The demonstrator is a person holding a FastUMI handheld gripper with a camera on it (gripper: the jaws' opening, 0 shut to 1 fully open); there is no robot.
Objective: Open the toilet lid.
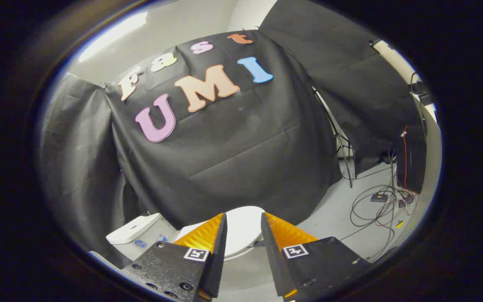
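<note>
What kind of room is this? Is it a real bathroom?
Probably not: it looks like a recording booth. A toilet with its lid down stands before black cloth, with loose cables on the floor. The gripper has open jaws, holding nothing.

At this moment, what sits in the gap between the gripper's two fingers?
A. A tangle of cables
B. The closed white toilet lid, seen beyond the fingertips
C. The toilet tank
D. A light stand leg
B. The gripper has its fingers apart with nothing clamped, and the closed white toilet lid shows through the gap beyond them; the tank lies off to the side and the cables lie on the floor further away.
</note>
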